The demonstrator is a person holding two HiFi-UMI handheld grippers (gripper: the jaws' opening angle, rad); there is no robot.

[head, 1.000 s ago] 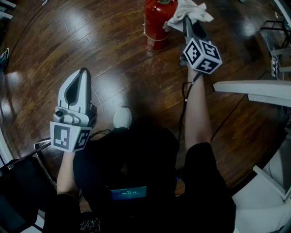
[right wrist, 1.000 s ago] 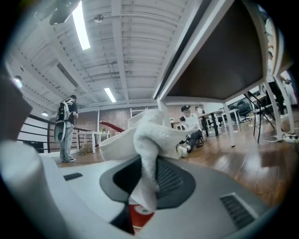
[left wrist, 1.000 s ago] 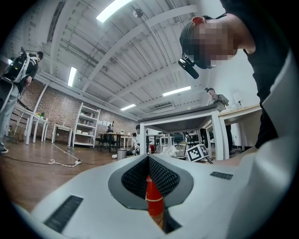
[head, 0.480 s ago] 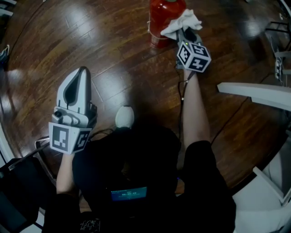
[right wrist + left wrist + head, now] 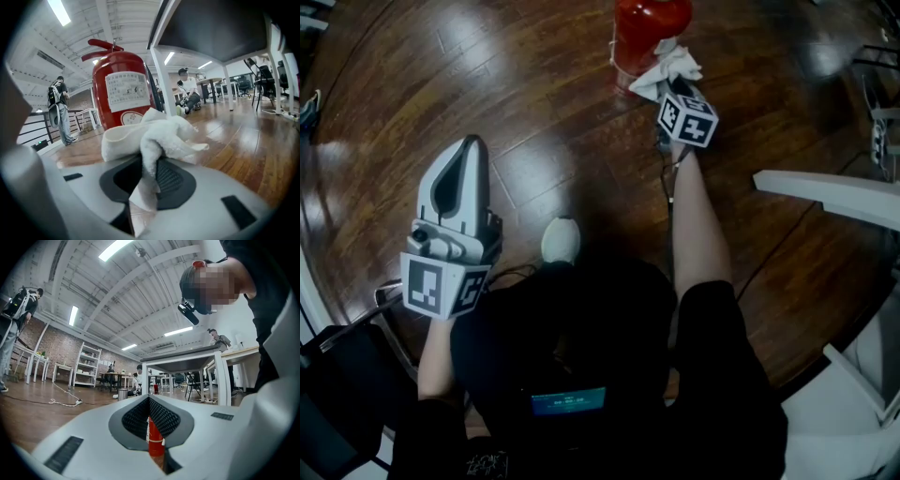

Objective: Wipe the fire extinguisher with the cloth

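Note:
A red fire extinguisher (image 5: pixel 645 33) stands upright on the wooden floor at the top of the head view. It fills the right gripper view as a red cylinder (image 5: pixel 123 91) with a white label. My right gripper (image 5: pixel 673 80) is shut on a white cloth (image 5: pixel 671 67), which lies against the extinguisher's lower right side. The bunched cloth (image 5: pixel 150 138) sits just in front of the cylinder. My left gripper (image 5: pixel 467 155) is held back at the left, far from the extinguisher, its jaws together and empty; the extinguisher (image 5: pixel 154 439) shows small through the slit between them.
A white table edge (image 5: pixel 825 192) juts in from the right. A cable (image 5: pixel 670 178) trails across the floor by my right arm. A white shoe (image 5: pixel 560 241) is below centre. Metal frames (image 5: pixel 877 112) stand at far right. Other people (image 5: pixel 58 110) and furniture are in the distance.
My right gripper has moved forward and a little left with the cloth, bringing it against the extinguisher's lower side. The left gripper has stayed put.

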